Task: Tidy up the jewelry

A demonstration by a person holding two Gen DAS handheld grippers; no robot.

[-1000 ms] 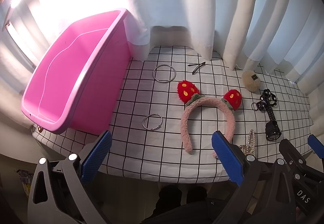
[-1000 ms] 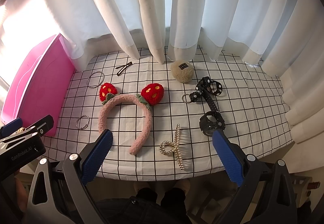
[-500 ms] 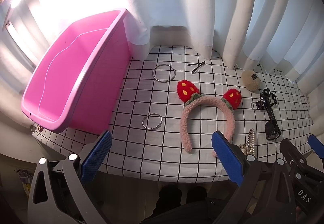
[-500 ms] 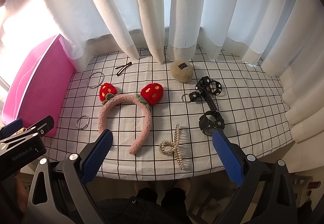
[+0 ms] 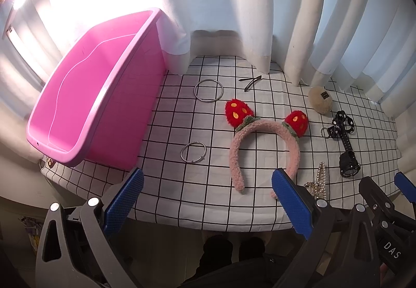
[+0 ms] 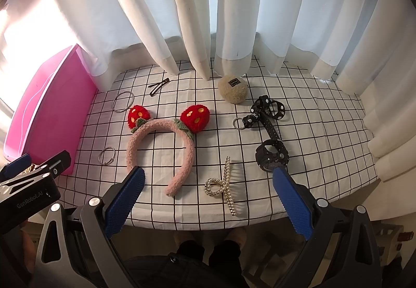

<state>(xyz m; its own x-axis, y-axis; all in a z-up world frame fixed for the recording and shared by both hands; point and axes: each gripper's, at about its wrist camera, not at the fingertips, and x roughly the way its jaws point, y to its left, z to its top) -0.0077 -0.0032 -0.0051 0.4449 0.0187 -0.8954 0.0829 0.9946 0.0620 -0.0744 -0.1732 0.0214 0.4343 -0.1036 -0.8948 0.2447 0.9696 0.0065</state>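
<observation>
Nothing is picked up yet, so this looks like the start: both tools hang short of the tabletop's near edge, the left tool and the right tool each spread wide and empty. The jewelry lies scattered on the checked cloth, and the pink bin at the left of both frames, empty as far as its inside shows, is the likely place for it. In the right view the pearl clip sits lower centre, closest to the right tool, with the fuzzy headband just left of it and the black watch to the right. A sensible next move is to drop the right tool over the clip, straddle its narrow bar and close gently, since it lies flat and may slide. For the left tool, the small ring at centre of its view is nearest, with the large ring above it; both are thin and flat, hard to pinch. Further back are a dark hairpin, a beige puff and a dotted black strap. The curtains hang onto the far edge, and the headband's arms crowd the clip
</observation>
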